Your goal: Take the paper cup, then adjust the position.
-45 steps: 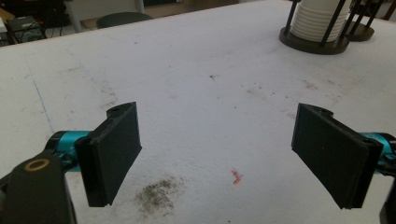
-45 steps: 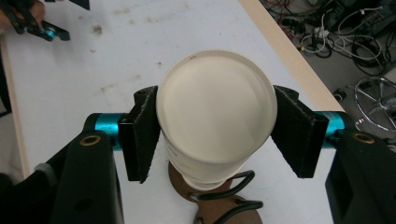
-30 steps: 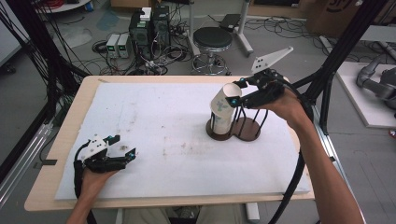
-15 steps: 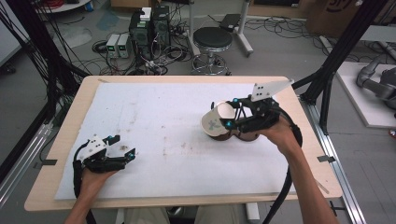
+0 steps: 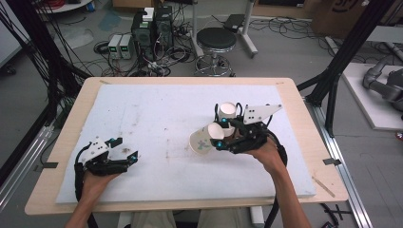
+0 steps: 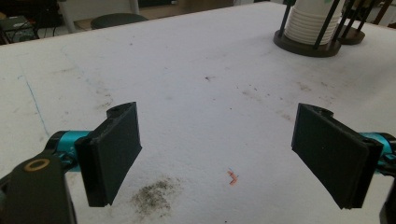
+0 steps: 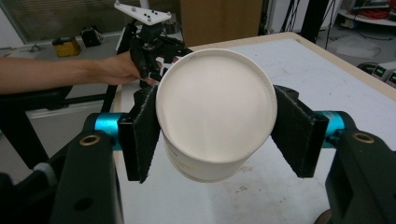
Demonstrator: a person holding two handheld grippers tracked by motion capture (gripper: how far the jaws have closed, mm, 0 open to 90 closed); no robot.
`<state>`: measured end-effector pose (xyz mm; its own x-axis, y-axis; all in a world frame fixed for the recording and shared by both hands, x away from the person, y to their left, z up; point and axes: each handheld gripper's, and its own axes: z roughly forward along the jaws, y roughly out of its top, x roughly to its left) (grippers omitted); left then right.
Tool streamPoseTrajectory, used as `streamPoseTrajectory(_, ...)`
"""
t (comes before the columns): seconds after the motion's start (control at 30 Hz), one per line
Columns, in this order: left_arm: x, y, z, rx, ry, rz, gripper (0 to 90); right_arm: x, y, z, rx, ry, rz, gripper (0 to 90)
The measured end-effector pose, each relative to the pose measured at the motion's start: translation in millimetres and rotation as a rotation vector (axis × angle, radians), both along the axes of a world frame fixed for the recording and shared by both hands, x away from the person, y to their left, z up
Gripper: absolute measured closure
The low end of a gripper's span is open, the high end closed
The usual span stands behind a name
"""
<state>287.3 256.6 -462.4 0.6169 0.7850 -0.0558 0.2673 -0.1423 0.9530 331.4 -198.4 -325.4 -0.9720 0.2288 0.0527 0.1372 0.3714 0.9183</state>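
White-covered surface (image 5: 157, 109), workshop floor behind. Right hand-held gripper (image 7: 215, 128) is clamping a paper cup (image 7: 212, 116) sideways, just beside the cup rack (image 5: 228, 114), apparently freshly drawn. Left hand-held gripper (image 6: 217, 149) is resting agape, well apart.

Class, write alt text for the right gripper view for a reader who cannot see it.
The right gripper clamps a white paper cup between its two black jaws, the cup's closed base facing the camera. Beyond it, the person's other hand holds the left gripper over the white table.

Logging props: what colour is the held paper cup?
White paper cup, clearest in the right gripper view.
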Motion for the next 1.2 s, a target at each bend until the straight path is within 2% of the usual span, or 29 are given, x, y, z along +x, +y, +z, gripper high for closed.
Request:
streamPoseTrajectory(0.13,0.5,-0.1,0.0,-0.002,0.007,0.003,15.4,0.1,4.3,-5.4,-0.003,-0.011,0.009,37.4)
streamPoseTrajectory(0.53,0.8,0.1,0.1,0.0,0.01,0.004,15.4,2.3,1.8,-22.7,0.008,0.005,0.007,37.3)
streamPoseTrajectory(0.57,0.9,0.3,0.1,0.0,0.01,0.003,15.4,2.8,2.2,-23.0,-0.014,0.007,-0.003,37.3)
streamPoseTrajectory(0.97,0.7,1.2,0.1,-0.013,0.012,0.016,15.4,5.3,0.7,-24.3,-0.003,-0.004,-0.005,37.2)
streamPoseTrajectory(1.03,0.6,1.1,0.1,-0.01,0.01,0.015,15.4,4.9,0.0,-24.3,-0.005,0.005,-0.003,37.2)
streamPoseTrajectory(1.2,0.4,0.5,0.3,-0.005,0.007,0.018,15.7,5.5,-0.2,-25.2,-0.004,-0.006,-0.004,37.2)
